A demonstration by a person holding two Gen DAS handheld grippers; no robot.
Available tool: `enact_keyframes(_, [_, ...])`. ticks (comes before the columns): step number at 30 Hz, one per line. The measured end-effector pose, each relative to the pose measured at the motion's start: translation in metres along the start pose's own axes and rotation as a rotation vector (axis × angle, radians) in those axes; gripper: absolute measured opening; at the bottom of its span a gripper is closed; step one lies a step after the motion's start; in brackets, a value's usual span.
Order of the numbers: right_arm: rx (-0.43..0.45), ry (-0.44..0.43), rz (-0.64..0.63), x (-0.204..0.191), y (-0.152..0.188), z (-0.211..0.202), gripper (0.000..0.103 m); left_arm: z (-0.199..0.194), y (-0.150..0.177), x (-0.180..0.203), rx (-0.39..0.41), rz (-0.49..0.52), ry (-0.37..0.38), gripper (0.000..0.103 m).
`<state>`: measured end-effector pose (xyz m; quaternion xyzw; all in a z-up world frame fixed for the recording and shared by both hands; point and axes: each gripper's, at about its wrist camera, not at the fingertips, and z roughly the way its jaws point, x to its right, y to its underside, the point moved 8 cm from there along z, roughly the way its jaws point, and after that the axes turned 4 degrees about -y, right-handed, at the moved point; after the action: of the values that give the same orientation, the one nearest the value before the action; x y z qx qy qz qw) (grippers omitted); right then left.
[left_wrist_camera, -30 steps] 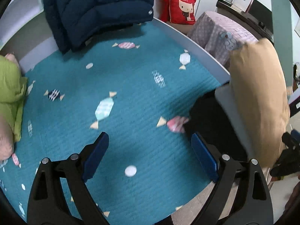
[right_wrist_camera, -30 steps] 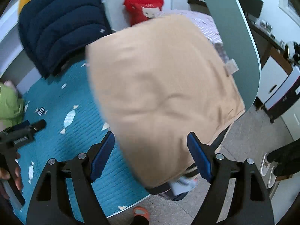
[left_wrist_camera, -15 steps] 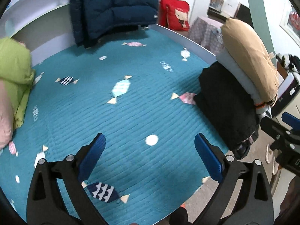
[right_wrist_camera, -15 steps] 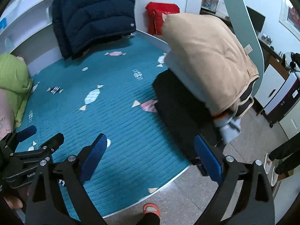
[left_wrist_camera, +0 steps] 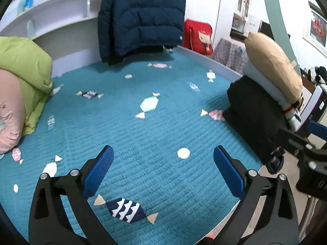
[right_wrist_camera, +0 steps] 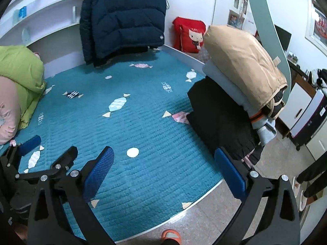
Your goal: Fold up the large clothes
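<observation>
A stack of folded clothes sits at the bed's right edge: a tan garment [right_wrist_camera: 243,61] on top, a light grey one [right_wrist_camera: 226,85] under it, a black one [right_wrist_camera: 220,118] at the bottom. The stack also shows in the left wrist view [left_wrist_camera: 265,65]. A navy puffer jacket [right_wrist_camera: 122,18] hangs at the bed's far side, also in the left wrist view [left_wrist_camera: 141,14]. My left gripper [left_wrist_camera: 162,169] is open and empty above the teal bedspread [left_wrist_camera: 143,134]. My right gripper [right_wrist_camera: 163,167] is open and empty near the bed's front edge.
Green bedding [left_wrist_camera: 26,69] and a pink cushion [left_wrist_camera: 10,110] lie at the left. A red doll cushion [right_wrist_camera: 190,34] stands behind the bed. White shelves [right_wrist_camera: 40,10] run along the back wall. Floor [right_wrist_camera: 214,214] lies below the bed's front edge. A cabinet [right_wrist_camera: 300,106] stands at the right.
Both grippers have pulled back from the clothes stack and risen; the tan garment, close before the right gripper a second ago, now lies on top of the stack.
</observation>
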<state>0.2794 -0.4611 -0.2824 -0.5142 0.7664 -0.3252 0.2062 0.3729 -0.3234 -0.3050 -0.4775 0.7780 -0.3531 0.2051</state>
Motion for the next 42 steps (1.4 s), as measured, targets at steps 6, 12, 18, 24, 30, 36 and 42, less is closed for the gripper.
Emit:
enact_keyframes(6, [0.081,-0.011,-0.011,0.000,0.004,-0.042,0.095,-0.048,0.000,-0.004,0.068,-0.026,-0.042,0.098])
enact_keyframes(12, [0.125,-0.050,-0.001,0.002,0.016,-0.099,0.095,-0.113,0.008,0.003,0.120,-0.020,-0.084,0.098])
enact_keyframes(18, [0.186,-0.105,0.004,-0.001,0.022,-0.156,0.095,-0.181,0.016,0.014,0.179,0.019,-0.129,0.098])
enact_keyframes(24, [0.233,-0.140,-0.023,-0.010,0.033,-0.206,0.095,-0.241,0.028,0.020,0.235,0.044,-0.167,0.098])
enact_keyframes(30, [0.273,-0.165,-0.044,-0.020,0.043,-0.244,0.095,-0.288,0.040,0.008,0.275,0.003,-0.181,0.098])
enact_keyframes(36, [0.307,-0.198,-0.055,-0.030,0.047,-0.272,0.095,-0.322,0.046,-0.002,0.307,-0.014,-0.209,0.098])
enact_keyframes(42, [0.341,-0.201,-0.064,-0.034,0.049,-0.296,0.095,-0.349,0.050,-0.009,0.336,-0.029,-0.207,0.098])
